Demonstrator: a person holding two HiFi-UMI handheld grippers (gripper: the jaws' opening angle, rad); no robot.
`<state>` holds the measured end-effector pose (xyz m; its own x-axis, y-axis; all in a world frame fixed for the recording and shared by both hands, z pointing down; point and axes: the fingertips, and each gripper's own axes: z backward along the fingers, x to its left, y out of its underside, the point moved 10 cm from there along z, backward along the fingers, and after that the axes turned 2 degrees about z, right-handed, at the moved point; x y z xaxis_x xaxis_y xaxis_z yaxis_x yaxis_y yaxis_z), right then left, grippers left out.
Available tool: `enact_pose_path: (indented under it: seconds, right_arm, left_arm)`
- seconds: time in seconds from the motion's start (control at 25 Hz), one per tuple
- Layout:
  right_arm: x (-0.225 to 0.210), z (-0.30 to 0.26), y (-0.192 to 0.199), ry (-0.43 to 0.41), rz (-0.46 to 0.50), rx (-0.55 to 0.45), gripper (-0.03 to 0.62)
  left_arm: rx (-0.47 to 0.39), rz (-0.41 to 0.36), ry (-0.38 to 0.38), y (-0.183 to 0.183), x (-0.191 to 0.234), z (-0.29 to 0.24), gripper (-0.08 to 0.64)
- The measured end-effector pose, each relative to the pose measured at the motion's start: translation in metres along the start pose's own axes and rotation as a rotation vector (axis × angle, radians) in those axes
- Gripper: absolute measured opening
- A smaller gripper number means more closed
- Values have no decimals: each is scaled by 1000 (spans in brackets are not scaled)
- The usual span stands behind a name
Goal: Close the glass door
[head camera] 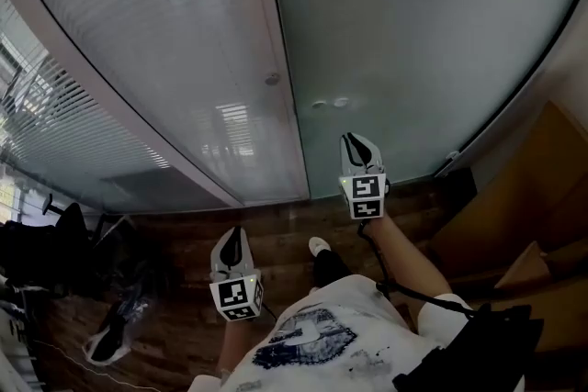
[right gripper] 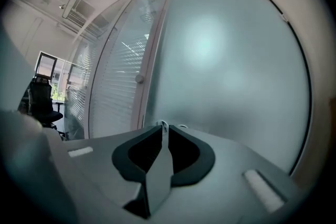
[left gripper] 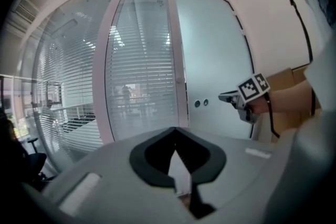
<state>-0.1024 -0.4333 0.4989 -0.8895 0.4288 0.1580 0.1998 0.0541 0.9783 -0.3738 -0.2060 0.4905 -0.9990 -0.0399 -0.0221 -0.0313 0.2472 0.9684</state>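
The likeliest trouble was a slip. The right gripper [head camera: 353,140] had its claw clenched on nothing, so any push would come through one narrow tip. On the smooth frosted pane of the glass door [head camera: 413,41], that tip could skid sideways instead of driving the door home. A hard shove could also bang the door against the door frame [head camera: 276,60], or knock the two small round fittings [head camera: 341,102] set in the pane near that edge. The door stood at the far right, its left edge beside the frame and seemingly in line with it, though whether it was fully seated could not be told. The right forearm reached forward with the gripper pointing roughly level at the pane, its tip just short of the fittings and slightly to their right. The left gripper [head camera: 235,236], likewise clenched and empty, was held nearer the body and lower. It aimed towards the frame and the blinds panel [head camera: 165,41] on the left, well apart from the glass.
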Motion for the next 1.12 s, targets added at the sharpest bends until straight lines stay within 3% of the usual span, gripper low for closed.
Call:
enact_pose_path:
  seconds: [0.32, 0.56, 1.12]
  right_arm:
    - [-14, 98, 9, 73, -6, -9, 44]
    - [-15, 145, 17, 78, -29, 0, 44]
    - [-12, 208, -1, -19, -72, -87, 44]
  left_arm:
    - [-12, -15, 97, 9, -30, 31, 3]
    - [-1, -24, 138, 12, -46, 49, 3]
    - [-6, -49, 138, 7, -87, 69, 3]
